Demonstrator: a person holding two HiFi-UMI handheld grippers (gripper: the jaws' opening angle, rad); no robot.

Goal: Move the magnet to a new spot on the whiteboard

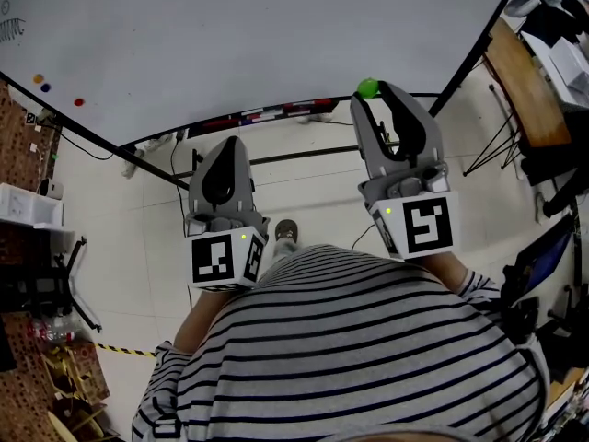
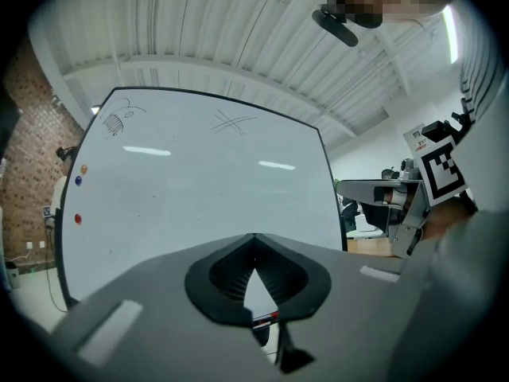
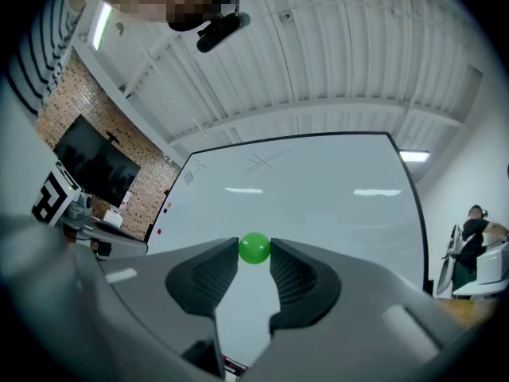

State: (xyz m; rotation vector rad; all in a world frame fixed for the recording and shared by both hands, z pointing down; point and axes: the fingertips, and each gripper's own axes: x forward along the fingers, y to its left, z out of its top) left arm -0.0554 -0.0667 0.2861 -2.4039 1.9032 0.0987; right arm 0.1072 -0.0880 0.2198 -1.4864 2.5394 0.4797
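Striped shirt (image 1: 368, 357) is filling the bottom of the head view, and both grippers are reaching forward from it toward the whiteboard (image 1: 276, 35).

Right gripper (image 1: 372, 92) is holding the green magnet (image 1: 368, 87). In the right gripper view its fingers (image 3: 215, 270) are standing a narrow way apart, and their tips are pressing on the magnet (image 3: 254, 248) from both sides. The magnet is sitting at the very ends of the tips, with the gap behind it showing only the board. It is hanging in front of the whiteboard, which is showing whole behind it. In the head view it is lying over the board's lower edge, toward the lower right corner.

Left gripper (image 1: 226, 144) is pointing at the same lower edge, further left and lower. Its fingers (image 2: 227, 273) are meeting at the tips, with nothing between them.

Three small magnets, orange (image 1: 38, 78), blue (image 1: 46, 87) and red (image 1: 78, 102), are sitting on the board near its left edge, well apart from the green one.
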